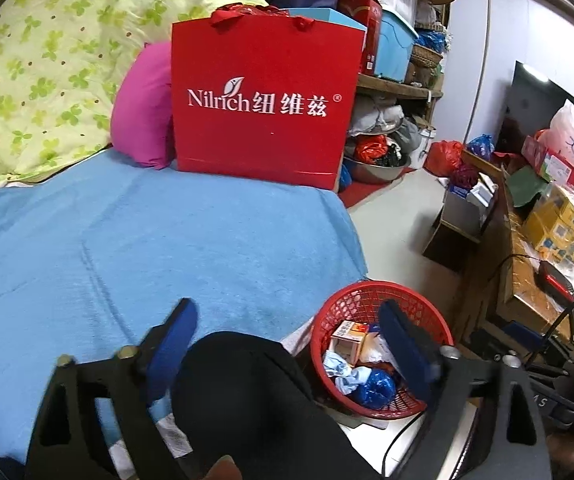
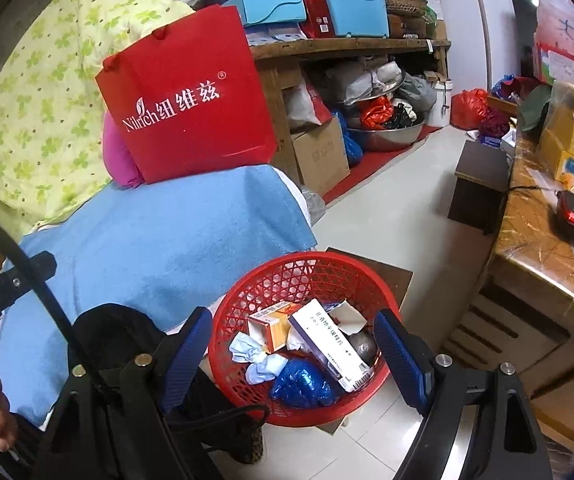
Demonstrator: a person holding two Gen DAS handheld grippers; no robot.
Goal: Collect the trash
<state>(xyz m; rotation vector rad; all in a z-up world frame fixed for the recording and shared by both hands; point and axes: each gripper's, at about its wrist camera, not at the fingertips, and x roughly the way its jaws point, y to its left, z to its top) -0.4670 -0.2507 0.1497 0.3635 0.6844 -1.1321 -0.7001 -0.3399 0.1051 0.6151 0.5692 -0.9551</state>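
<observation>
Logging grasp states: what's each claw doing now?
Left claw: open, holding nothing.
Right claw: open, empty, over the red plastic mesh basket.

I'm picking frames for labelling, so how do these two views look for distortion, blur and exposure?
Left wrist view: heavy fisheye bending, black corners, the red gift bag sharp, the near fingers soft. Right wrist view: same curvature tilting the bag, bright glare on the floor tiles, the red basket and its trash crisp.

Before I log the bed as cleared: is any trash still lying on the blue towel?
No: the blue towel shows only the red gift bag and a pink cushion; the trash sits in the red basket.
</observation>
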